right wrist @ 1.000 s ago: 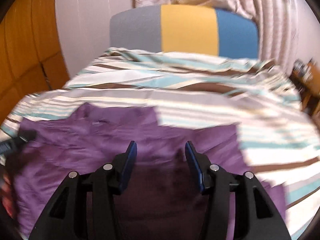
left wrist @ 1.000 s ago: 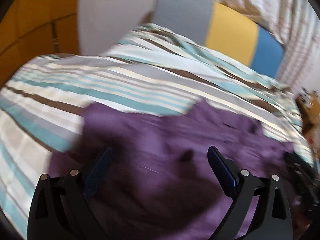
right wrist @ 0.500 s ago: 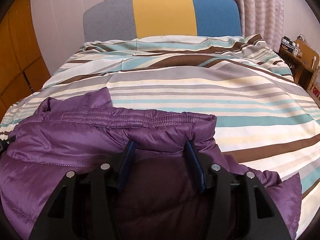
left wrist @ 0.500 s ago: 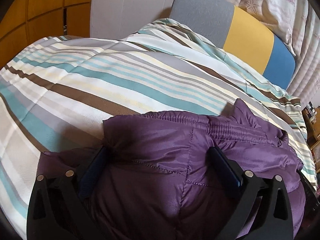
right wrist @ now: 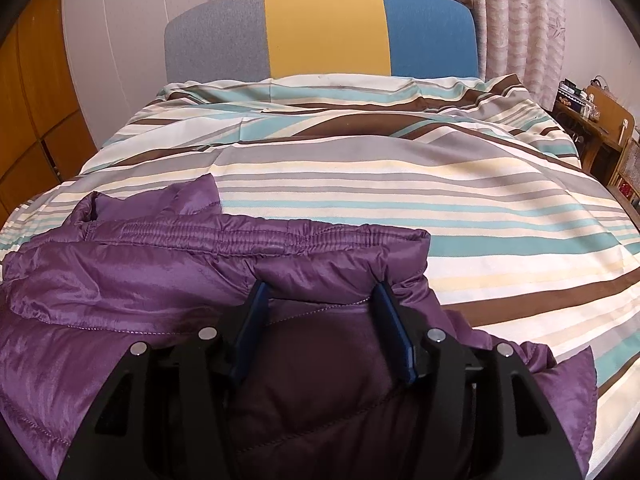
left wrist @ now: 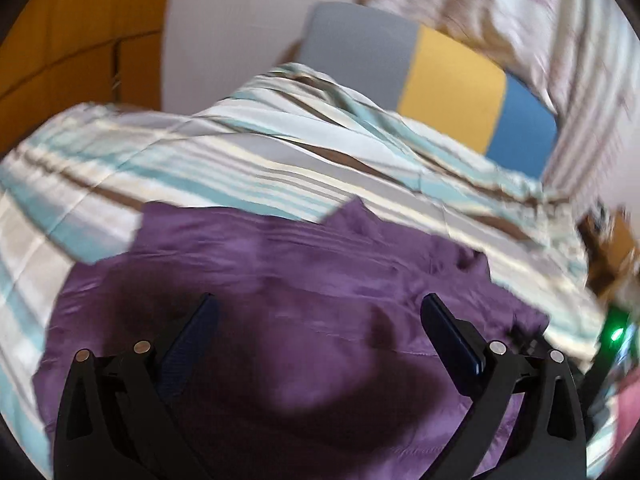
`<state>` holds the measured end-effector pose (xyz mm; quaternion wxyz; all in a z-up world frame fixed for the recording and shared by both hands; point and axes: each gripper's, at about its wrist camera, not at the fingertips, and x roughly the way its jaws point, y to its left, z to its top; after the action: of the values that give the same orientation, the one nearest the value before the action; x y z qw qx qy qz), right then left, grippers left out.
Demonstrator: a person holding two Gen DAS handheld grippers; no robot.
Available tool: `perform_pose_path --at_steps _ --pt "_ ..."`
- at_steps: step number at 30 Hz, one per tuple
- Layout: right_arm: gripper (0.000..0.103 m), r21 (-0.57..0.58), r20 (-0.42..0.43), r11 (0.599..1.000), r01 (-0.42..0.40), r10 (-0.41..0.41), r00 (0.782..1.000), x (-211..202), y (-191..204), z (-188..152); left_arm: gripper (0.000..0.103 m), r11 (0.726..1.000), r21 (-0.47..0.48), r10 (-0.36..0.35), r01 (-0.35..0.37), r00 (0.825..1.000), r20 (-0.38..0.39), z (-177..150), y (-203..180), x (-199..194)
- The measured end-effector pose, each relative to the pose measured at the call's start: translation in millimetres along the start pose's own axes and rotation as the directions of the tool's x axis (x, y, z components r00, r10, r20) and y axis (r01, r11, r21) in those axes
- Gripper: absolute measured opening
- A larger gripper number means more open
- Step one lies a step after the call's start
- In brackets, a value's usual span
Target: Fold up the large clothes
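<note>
A purple quilted jacket point(right wrist: 160, 280) lies folded on the striped bed cover point(right wrist: 440, 200), its elastic hem point(right wrist: 240, 236) turned toward the headboard. My right gripper point(right wrist: 320, 292) is low against the jacket, jaws partly apart with a puffed fold of purple fabric between the blue pads. In the blurred left wrist view the jacket point(left wrist: 300, 280) spreads under my left gripper point(left wrist: 316, 308), which is wide open, above the fabric and holds nothing.
A grey, yellow and blue headboard point(right wrist: 324, 32) stands at the far end of the bed, with curtains point(right wrist: 520, 20) behind. Orange wooden cabinets point(right wrist: 28, 120) line the left wall. A cluttered wooden side table point(right wrist: 596, 120) stands at the bed's right.
My left gripper has lifted off the jacket and swung, blurring its view; half a second ago its pads were pressed into the fabric. My right gripper has barely moved.
</note>
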<state>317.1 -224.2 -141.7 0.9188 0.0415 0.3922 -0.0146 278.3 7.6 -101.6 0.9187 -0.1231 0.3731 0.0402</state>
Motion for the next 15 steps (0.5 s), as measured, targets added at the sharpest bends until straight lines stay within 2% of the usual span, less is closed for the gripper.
perform_pose_path --at_steps 2,4,11,15 --pt "0.056 0.002 0.001 1.000 0.001 -0.001 1.000 0 0 0 0.100 0.996 0.076 0.057 -0.055 0.998 -0.033 -10 -13 24" --pt "0.057 0.006 0.005 1.000 -0.002 0.002 1.000 -1 -1 0 0.100 0.992 0.108 0.069 -0.068 0.998 -0.007 -20 -17 33" --pt "0.057 0.006 0.004 1.000 0.003 -0.003 1.000 -1 0 0 0.100 0.994 0.096 0.051 -0.050 0.999 -0.003 -24 -10 44" --pt "0.066 0.027 0.053 0.999 0.022 -0.023 0.998 -23 -1 -2 0.100 0.995 0.089 0.038 -0.037 0.999 -0.003 -25 -7 43"
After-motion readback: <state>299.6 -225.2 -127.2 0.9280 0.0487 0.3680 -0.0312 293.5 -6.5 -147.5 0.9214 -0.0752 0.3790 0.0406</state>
